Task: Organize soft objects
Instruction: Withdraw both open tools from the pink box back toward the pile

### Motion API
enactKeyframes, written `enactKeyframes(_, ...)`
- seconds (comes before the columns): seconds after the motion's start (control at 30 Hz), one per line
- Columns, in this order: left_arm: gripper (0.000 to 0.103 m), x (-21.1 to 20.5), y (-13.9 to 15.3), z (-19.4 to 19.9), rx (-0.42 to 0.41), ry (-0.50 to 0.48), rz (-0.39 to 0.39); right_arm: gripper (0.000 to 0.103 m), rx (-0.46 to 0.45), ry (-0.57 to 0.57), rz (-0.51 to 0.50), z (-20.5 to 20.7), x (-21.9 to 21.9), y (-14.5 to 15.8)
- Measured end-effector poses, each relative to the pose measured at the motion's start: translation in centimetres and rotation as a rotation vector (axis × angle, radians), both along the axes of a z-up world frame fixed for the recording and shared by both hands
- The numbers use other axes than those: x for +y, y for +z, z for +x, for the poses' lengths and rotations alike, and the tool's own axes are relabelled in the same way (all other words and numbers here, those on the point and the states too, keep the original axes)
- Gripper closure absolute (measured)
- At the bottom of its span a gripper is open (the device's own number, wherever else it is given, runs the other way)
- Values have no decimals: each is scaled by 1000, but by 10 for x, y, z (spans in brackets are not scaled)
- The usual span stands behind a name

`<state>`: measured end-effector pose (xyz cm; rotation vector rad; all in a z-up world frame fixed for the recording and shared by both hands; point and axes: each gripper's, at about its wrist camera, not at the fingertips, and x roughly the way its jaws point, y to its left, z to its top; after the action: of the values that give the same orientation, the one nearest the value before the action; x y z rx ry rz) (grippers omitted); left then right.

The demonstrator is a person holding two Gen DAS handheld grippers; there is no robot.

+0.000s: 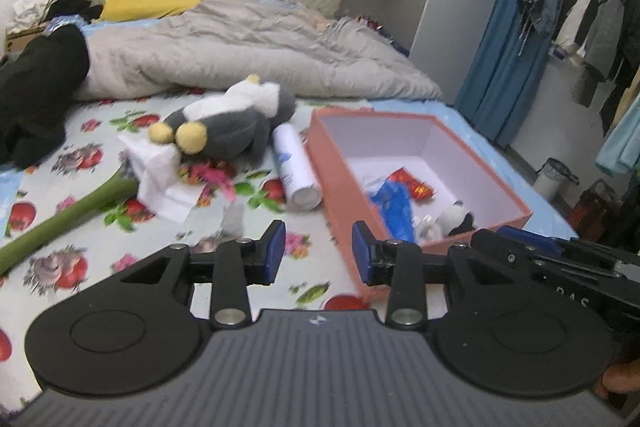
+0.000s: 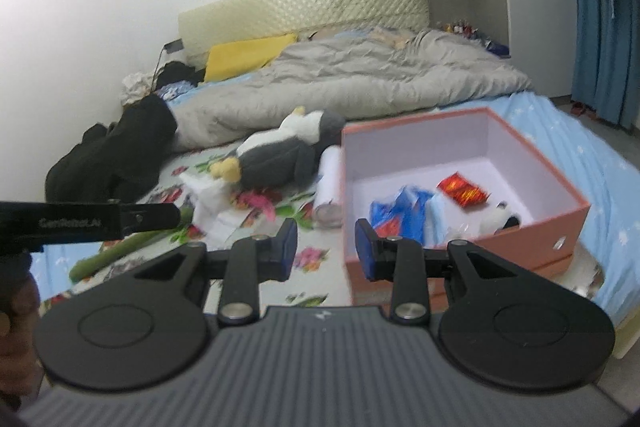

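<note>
Floral bedsheet (image 1: 100,259) beneath both grippers; left gripper (image 1: 319,253) and right gripper (image 2: 326,250) jaws spread, empty; pink box (image 1: 344,187) ahead-right, penguin plush (image 1: 228,123) ahead-left.

A grey and white plush penguin (image 1: 236,115) with yellow feet is lying on its side on the flowered bed, just left of the open pink box (image 1: 472,163). A small black and white plush (image 1: 456,217) is sitting inside the box's near corner.
</note>
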<state>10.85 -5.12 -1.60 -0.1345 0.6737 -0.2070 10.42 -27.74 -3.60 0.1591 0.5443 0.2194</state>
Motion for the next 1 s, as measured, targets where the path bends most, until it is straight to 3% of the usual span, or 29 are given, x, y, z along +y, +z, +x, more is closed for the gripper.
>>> enactKeyframes(0.63, 61, 54, -59, -62, 40, 119, 13, 68, 49, 142, 21, -37, 62, -60)
enactKeyframes(1.0, 57, 81, -89, -44, 99, 177, 9, 68, 90, 179, 0, -23, 81, -82)
